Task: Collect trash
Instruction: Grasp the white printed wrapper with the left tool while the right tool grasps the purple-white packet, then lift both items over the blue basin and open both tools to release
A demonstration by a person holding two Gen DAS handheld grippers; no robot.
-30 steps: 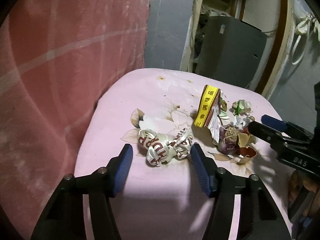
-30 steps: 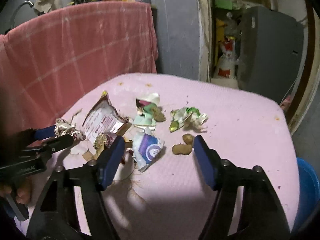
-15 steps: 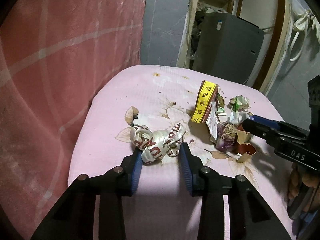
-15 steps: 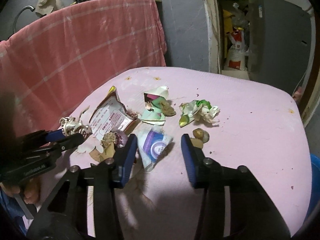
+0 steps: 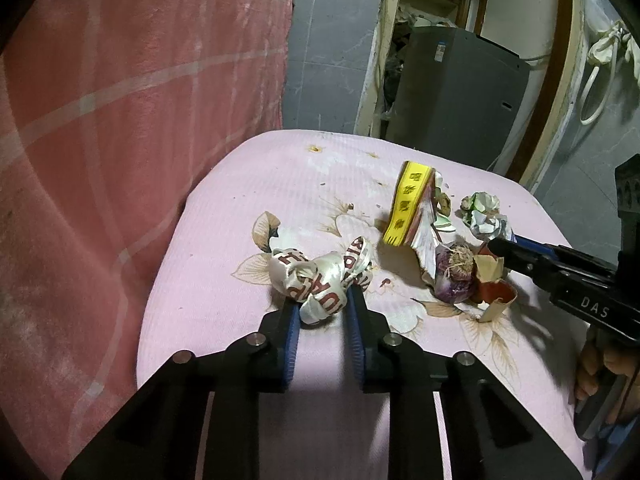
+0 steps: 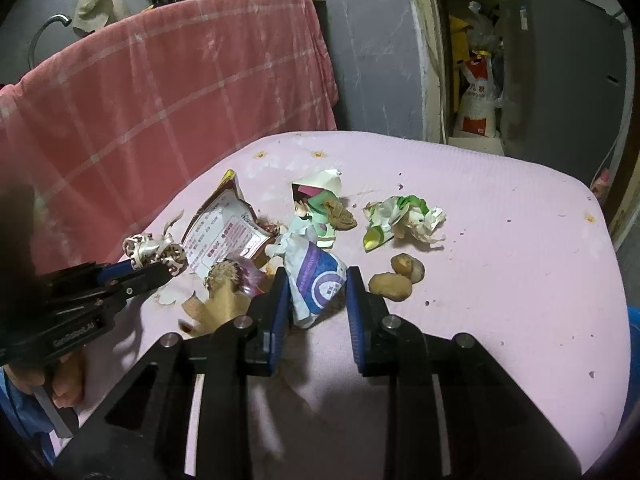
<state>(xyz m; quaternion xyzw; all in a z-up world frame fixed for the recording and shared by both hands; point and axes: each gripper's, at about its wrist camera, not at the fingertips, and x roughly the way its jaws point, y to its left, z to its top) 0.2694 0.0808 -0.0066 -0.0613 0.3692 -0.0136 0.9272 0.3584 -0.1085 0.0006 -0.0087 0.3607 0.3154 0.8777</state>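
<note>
With both sets of jaws just closed, the left gripper (image 5: pixel 322 304) clamped on the crumpled white red-lettered wrapper (image 5: pixel 320 276) and the right gripper (image 6: pixel 318 294) on the white-and-purple crumpled packet (image 6: pixel 316 280), both on the pink tablecloth (image 6: pixel 500 240), a slow straight lift was judged best so nothing slipped.

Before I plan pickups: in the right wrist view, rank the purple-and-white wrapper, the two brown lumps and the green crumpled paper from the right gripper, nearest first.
1. Purple-and-white wrapper, between the right gripper fingers.
2. Brown lumps, just right.
3. Green crumpled paper, farther back.
</note>
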